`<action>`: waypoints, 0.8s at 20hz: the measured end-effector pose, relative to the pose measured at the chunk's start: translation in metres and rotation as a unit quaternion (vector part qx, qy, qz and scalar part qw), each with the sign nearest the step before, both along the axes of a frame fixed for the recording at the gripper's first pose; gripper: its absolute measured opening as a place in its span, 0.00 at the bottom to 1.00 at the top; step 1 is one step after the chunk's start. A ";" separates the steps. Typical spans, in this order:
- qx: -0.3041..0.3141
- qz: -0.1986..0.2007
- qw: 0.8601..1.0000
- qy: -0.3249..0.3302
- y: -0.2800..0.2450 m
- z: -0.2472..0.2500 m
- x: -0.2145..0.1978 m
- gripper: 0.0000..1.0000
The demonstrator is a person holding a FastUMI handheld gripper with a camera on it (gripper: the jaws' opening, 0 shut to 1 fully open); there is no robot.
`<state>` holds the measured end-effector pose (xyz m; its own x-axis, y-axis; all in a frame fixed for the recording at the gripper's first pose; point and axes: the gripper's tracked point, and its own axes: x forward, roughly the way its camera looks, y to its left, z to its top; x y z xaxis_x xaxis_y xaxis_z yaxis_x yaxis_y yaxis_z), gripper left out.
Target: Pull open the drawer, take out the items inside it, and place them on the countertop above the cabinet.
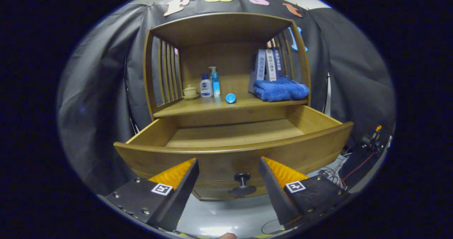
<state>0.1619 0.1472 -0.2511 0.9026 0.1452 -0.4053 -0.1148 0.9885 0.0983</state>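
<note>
The wooden drawer (233, 150) stands pulled open just ahead of my fingers, its floor bare as far as I can see inside. Its dark knob (242, 184) sits low on the drawer front, between my two fingers and apart from both. My gripper (228, 163) is open with nothing held. On the countertop (212, 106) above the drawer lie a small blue round item (230, 98), a white bottle (206, 86), a blue pump bottle (214, 82), a small lidded cup (190, 91) and a folded blue towel (281, 89).
Books (269, 65) stand upright behind the towel at the cabinet's right side. Slatted side panels (166, 73) and a top board close in the shelf space. Loose cables (332, 172) lie on the floor to the right of the cabinet.
</note>
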 end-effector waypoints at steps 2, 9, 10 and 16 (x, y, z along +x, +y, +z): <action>-0.011 -0.001 1.000 -0.001 -0.004 -0.003 0.000 1.00; 0.001 0.001 1.000 -0.006 -0.003 -0.002 0.006 1.00; 0.004 0.002 1.000 -0.008 -0.003 0.000 0.012 1.00; -0.010 -0.002 1.000 -0.004 0.009 -0.007 0.053 1.00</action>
